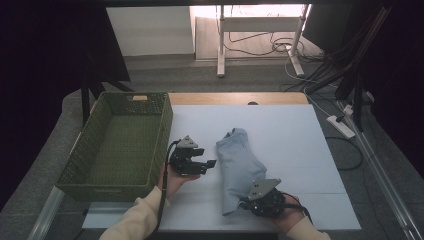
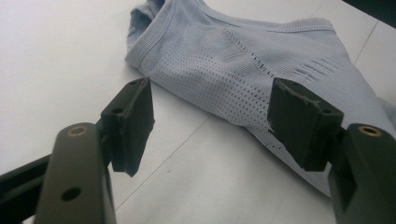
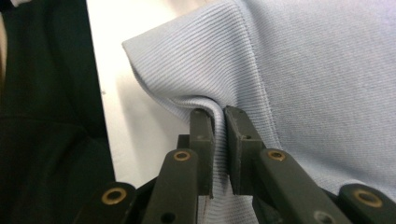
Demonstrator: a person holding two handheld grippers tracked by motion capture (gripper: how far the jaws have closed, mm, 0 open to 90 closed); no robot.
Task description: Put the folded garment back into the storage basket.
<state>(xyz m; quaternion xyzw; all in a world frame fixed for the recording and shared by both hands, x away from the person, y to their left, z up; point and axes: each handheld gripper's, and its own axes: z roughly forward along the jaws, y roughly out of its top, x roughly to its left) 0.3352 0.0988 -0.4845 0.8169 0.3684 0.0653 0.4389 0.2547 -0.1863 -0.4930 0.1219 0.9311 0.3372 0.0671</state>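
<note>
A light blue knit garment (image 1: 239, 165) lies folded lengthwise on the white table top (image 1: 290, 135). My right gripper (image 1: 248, 202) is at its near end, jaws shut on the ribbed hem (image 3: 219, 116), which bunches up between the pads. My left gripper (image 1: 210, 164) rests just left of the garment, jaws open and pointing at its side. In the left gripper view the perforated cloth (image 2: 243, 70) lies ahead of the open pads (image 2: 135, 116), apart from them.
A green woven basket (image 1: 150, 145) with nothing in it stands at the left of the table. Behind the table are white stand legs (image 1: 221, 45) and cables on the floor. A power strip (image 1: 341, 126) lies to the right.
</note>
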